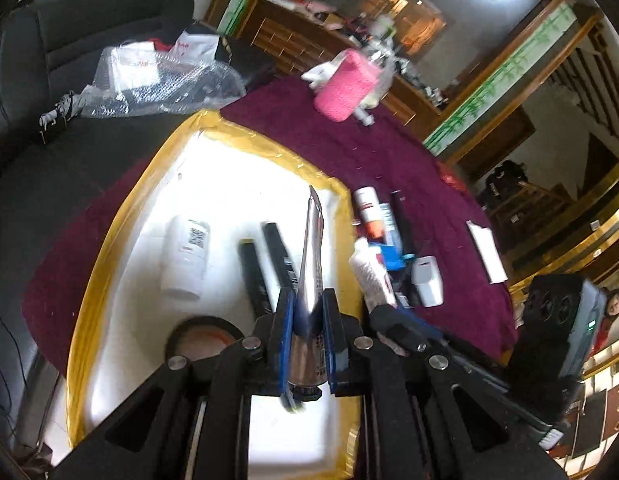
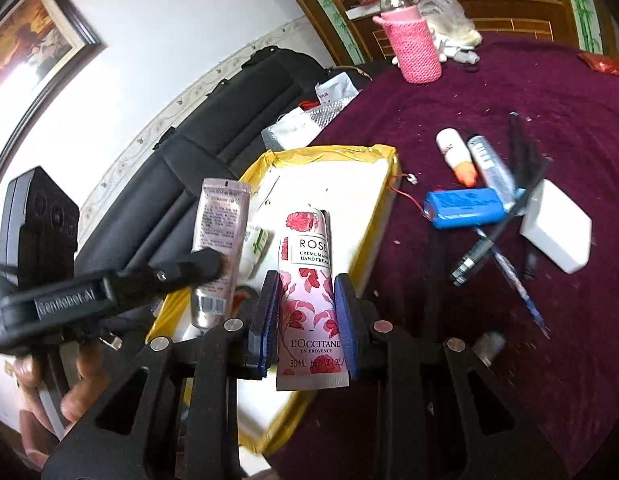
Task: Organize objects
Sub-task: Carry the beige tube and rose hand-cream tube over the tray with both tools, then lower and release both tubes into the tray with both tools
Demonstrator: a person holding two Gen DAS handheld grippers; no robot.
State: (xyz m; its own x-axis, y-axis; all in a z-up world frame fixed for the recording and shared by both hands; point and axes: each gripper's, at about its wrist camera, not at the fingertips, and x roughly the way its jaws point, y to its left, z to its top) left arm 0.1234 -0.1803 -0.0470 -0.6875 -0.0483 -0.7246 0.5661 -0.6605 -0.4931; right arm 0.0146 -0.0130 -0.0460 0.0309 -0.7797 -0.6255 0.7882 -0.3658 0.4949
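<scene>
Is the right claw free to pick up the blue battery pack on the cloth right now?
Probably not: the right claw is already shut on the rose hand cream tube. The blue battery pack lies uncovered, but the tube must go first.

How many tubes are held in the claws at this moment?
2. A silver tube in the left claw above the white box; a rose hand cream tube in the right claw.

You're over a plush maroon cloth [image 2: 489, 92]; your rose tube [image 2: 307, 300] looks glossy plastic, the silver tube [image 1: 311, 280] shines like metal, the tray [image 1: 213, 184] is matt white.
</scene>
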